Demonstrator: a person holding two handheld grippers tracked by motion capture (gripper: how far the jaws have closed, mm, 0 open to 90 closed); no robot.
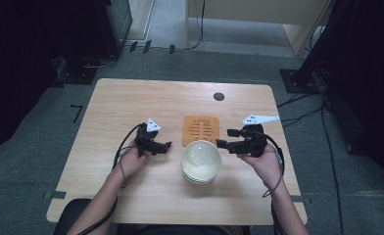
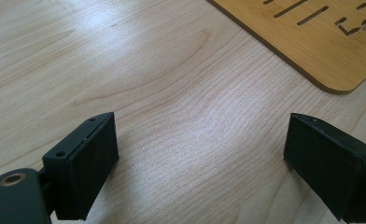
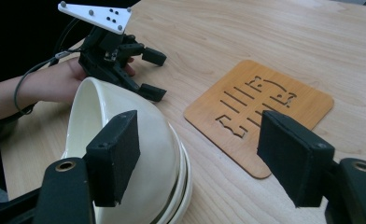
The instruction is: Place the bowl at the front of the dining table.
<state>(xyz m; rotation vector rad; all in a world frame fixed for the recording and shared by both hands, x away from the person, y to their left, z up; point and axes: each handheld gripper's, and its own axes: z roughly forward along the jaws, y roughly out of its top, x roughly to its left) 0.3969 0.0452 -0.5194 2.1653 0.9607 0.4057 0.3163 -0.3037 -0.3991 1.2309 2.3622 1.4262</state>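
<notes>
Right claw (image 3: pixel 197 158), jaws spread, hovers beside the stacked white bowls (image 1: pixel 201 161), which sit just in front of the slotted bamboo trivet (image 1: pixel 200 130). Likely glazed, slippery, breakable: pinch the rim. Left claw (image 1: pixel 161 146) spread too.

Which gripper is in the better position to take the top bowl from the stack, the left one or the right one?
Probably the right gripper: open, it already points at the stacked bowls, one jaw close beside the rim. The left gripper, also open, faces bare table near the wooden trivet.

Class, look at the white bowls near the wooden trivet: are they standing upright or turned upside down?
Upside down. The stacked glossy white ceramic bowls show a domed outside facing up, with rims down on the light wooden table.
</notes>
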